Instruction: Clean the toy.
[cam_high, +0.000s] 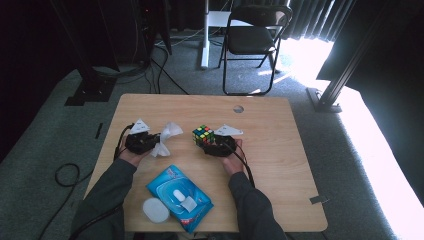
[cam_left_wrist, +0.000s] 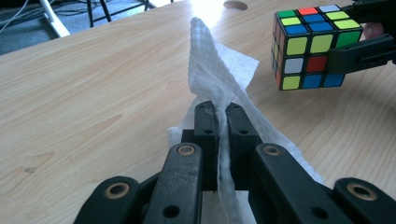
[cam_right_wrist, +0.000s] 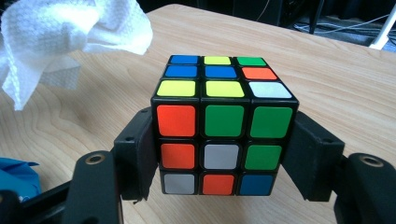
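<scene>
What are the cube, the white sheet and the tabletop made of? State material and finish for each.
Cube: glossy black plastic, by its sheen, with bright colour tiles.
White sheet: soft dimpled tissue or wet wipe, crumpled, semi-translucent.
Tabletop: pale wood-grain surface, matte; probably laminate, though solid wood is possible.

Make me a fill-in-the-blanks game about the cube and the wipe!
1. The right gripper is shut on a ____ with coloured squares.
2. The left gripper pinches a white ____.
3. The blue wipe pack lies on the table ____ the two forearms.
4. The round white lid lies beside the ____.

Missing words: puzzle cube; wipe; between; wipe pack
</scene>
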